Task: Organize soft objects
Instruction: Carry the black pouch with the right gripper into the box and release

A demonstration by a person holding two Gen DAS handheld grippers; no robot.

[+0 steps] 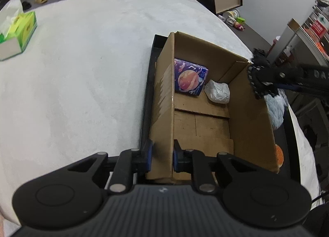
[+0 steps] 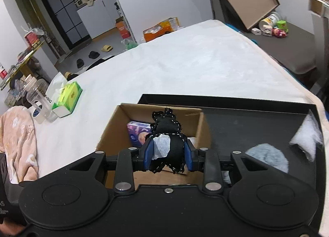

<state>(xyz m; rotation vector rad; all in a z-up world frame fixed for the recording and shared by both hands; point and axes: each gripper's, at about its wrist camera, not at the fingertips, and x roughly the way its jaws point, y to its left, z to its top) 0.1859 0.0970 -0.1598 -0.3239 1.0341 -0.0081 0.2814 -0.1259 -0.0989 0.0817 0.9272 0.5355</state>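
A cardboard box (image 1: 248,113) stands in a black tray (image 1: 147,92) on a white bed. Inside it lie a purple tissue pack (image 1: 190,77) and a white crumpled bundle (image 1: 218,91). My left gripper (image 1: 161,157) is shut on the box's near left wall (image 1: 162,101). My right gripper (image 2: 168,152) is shut on a black fabric piece with white stitching (image 2: 167,132), held over the box's (image 2: 111,134) near edge; it shows at the box's right rim in the left wrist view (image 1: 257,76). A grey-blue fluffy item (image 2: 267,156) and white stuffing (image 2: 307,136) lie in the tray (image 2: 246,117).
A green tissue box (image 1: 19,31) sits on the bed at the far left, also in the right wrist view (image 2: 67,99). A pink blanket (image 2: 18,142) and a clear cup (image 2: 41,105) are at the bed's left edge. Clutter lies on the floor beyond.
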